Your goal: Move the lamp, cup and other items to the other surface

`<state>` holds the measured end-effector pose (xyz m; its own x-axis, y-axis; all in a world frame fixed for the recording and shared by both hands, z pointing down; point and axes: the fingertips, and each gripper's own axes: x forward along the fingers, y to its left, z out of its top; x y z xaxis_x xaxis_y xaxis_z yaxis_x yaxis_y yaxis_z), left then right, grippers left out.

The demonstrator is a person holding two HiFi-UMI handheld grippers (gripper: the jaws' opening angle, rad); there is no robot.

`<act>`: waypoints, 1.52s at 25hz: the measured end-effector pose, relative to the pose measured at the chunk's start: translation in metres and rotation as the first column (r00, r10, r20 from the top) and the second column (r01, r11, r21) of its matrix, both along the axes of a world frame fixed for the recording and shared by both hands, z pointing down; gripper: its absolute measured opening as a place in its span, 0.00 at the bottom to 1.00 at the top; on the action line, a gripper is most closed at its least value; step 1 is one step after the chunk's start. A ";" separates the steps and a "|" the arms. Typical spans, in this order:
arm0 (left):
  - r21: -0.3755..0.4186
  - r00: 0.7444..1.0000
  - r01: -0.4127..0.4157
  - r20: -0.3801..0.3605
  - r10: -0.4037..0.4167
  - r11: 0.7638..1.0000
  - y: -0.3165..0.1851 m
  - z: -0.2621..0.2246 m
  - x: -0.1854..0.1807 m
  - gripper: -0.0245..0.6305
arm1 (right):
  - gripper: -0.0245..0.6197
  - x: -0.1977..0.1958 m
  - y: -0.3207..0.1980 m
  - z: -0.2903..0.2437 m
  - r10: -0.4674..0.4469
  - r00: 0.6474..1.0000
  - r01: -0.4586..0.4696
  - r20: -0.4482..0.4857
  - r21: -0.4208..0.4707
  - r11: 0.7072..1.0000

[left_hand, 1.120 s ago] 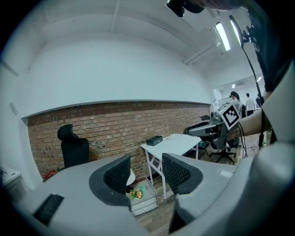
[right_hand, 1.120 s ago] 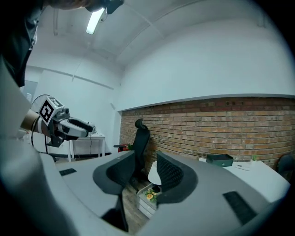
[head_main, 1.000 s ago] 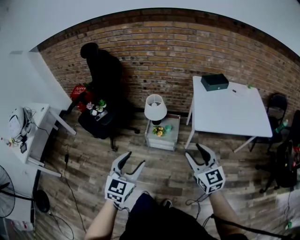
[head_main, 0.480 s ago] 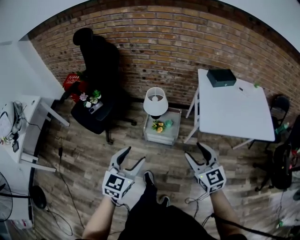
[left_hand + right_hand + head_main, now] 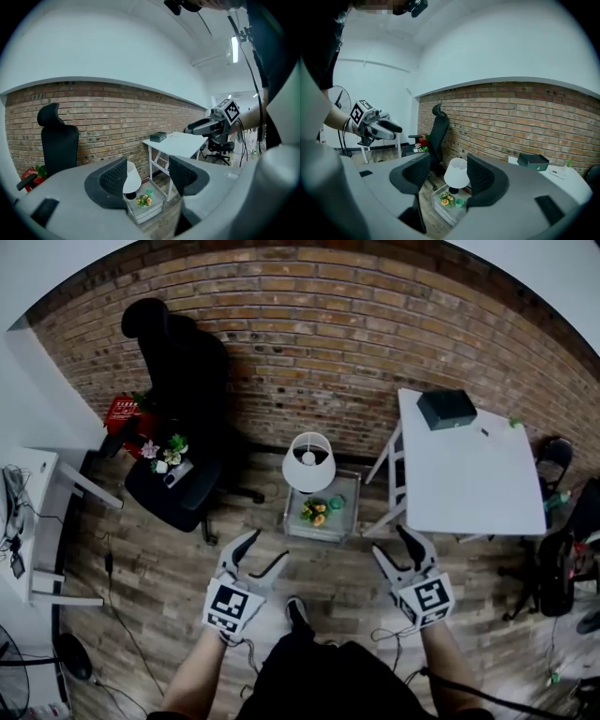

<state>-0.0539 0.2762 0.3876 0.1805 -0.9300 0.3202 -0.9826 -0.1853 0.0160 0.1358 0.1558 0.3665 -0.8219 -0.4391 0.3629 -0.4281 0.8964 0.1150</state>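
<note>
Now | left tool (image 5: 265,547), right tool (image 5: 391,542): both empty, jaws just opening wider; aimed at lamp (image 5: 308,463), 12 o'clock | likely readying a grab

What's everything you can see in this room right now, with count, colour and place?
drawer unit: one, pale grey, on the floor by the brick wall
lamp: one, white shade, on the drawer unit
flowers: one bunch, yellow-orange, on the drawer unit beside the lamp
cup: one, green, on the drawer unit beside the flowers
table: one, white, right of the drawer unit
box: one, dark, on the table's far corner
office chair: one, black, left of the lamp
small plants: a few, pink and green, on the chair seat
basket: one, red, left of the chair
left gripper: one, grey, jaws apart, just been opening, nothing between them
right gripper: one, grey, jaws apart, just been opening, nothing between them
</note>
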 end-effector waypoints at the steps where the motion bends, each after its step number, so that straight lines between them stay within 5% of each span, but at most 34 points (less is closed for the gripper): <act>1: 0.001 1.000 -0.012 -0.006 0.012 1.000 -0.008 0.002 -0.004 0.45 | 0.43 -0.004 -0.004 0.001 0.003 1.000 -0.003 -0.007 0.000 1.000; 8: 0.001 0.996 -0.070 -0.055 0.070 0.998 -0.049 0.011 -0.021 0.45 | 0.43 -0.020 -0.036 0.007 0.036 0.998 -0.037 -0.045 -0.021 0.999; 14: -0.008 0.998 -0.063 -0.013 0.063 0.998 -0.085 0.022 -0.040 0.45 | 0.43 -0.042 -0.074 0.014 0.012 0.999 -0.012 -0.035 -0.017 1.000; 25: -0.077 0.991 0.011 0.133 0.000 0.997 -0.186 0.042 -0.089 0.45 | 0.43 -0.128 -0.189 0.049 -0.171 0.985 0.170 -0.001 -0.090 0.981; 38: -0.217 0.990 0.126 0.085 -0.110 0.968 -0.271 0.088 -0.139 0.46 | 0.44 -0.179 -0.282 0.111 -0.369 0.926 0.351 -0.074 -0.187 0.918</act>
